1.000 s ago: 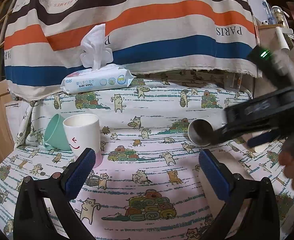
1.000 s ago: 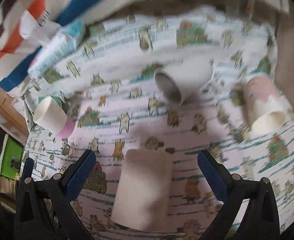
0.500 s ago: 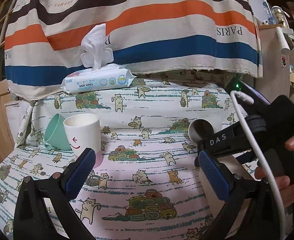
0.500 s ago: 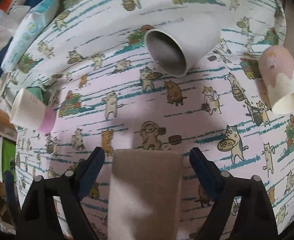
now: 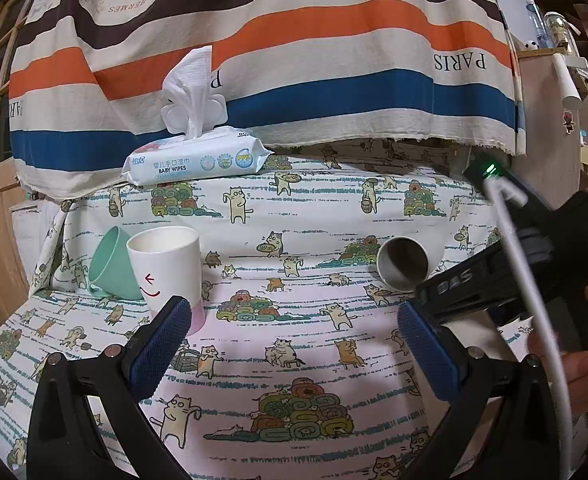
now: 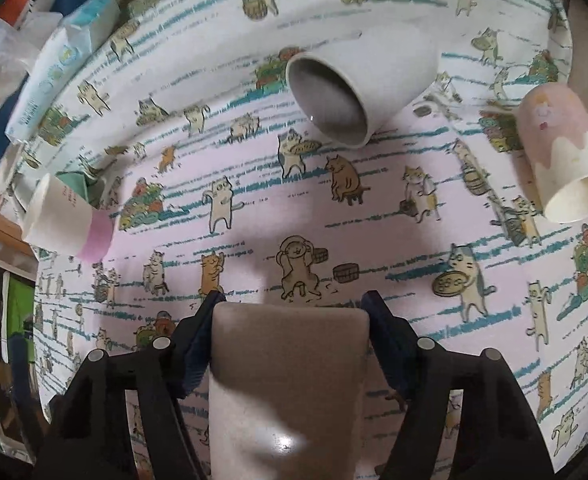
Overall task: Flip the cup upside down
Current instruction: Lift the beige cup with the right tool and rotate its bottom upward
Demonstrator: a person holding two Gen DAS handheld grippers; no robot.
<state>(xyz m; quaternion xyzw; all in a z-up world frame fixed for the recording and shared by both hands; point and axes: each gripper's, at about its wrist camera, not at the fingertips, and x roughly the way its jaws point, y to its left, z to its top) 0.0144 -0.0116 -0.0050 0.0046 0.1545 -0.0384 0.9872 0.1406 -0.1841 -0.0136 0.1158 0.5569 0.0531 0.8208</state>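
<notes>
In the right wrist view my right gripper (image 6: 291,320) is shut on a beige cup (image 6: 287,384) that lies on its side on the cat-print cloth (image 6: 253,208); both blue pads press its sides. In the left wrist view my left gripper (image 5: 294,344) is open and empty above the cloth (image 5: 294,360). The right gripper's black body (image 5: 494,284) shows at the right, and hides most of the beige cup. A white cup with a pink base (image 5: 167,268) stands upright just beyond the left finger.
A grey cup (image 6: 346,88) lies on its side, mouth toward me, also in the left wrist view (image 5: 404,264). A pink-and-cream cup (image 6: 562,148) lies at the right. A mint cup (image 5: 111,264) leans behind the white one. A baby-wipes pack (image 5: 197,160) sits at the back.
My right gripper has come down over the beige cup and closed its fingers on it. The left gripper has not moved.
</notes>
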